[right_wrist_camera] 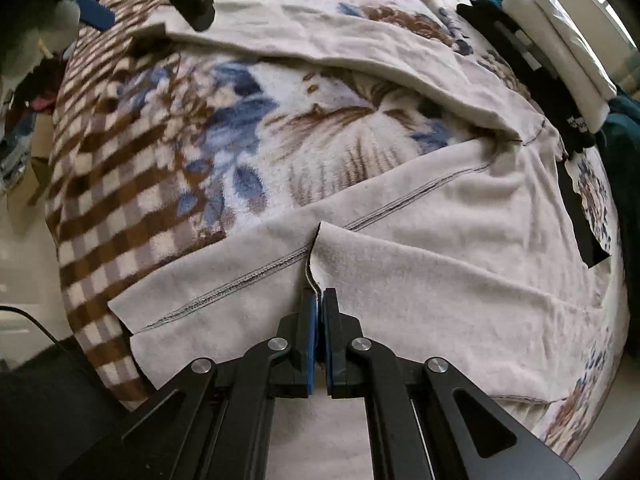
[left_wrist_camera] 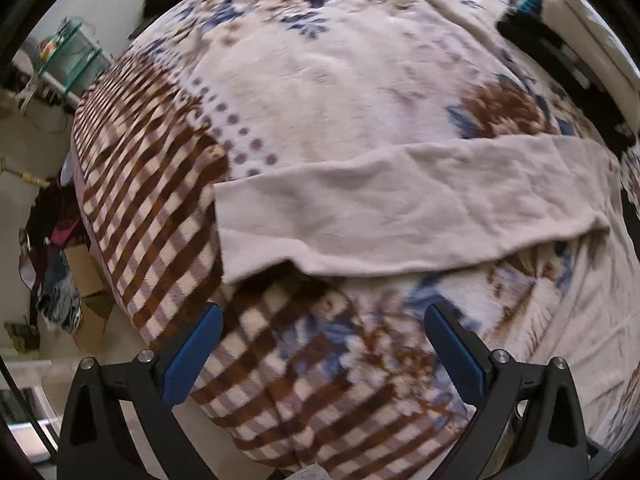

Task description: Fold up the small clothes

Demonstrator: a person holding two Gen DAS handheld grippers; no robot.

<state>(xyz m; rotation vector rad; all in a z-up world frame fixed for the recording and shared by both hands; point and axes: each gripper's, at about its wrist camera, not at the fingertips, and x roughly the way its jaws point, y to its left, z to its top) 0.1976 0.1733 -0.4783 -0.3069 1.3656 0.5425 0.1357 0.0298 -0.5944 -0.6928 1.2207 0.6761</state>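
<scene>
Left gripper: black arms, blue flat pads, shiny round screws.
Right gripper: black arms too, blue pads, four silver screws, triangle holes in the sides.

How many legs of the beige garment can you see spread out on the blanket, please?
2. One leg lies across the far part of the blanket; the nearer leg lies in front of the right gripper, whose jaws pinch its cloth.

pale beige knit garment: soft matt cloth, dark stitched seams | checked floral fleece blanket: fuzzy | black gripper arms: matt plastic, shiny metal pins, blue pads
</scene>
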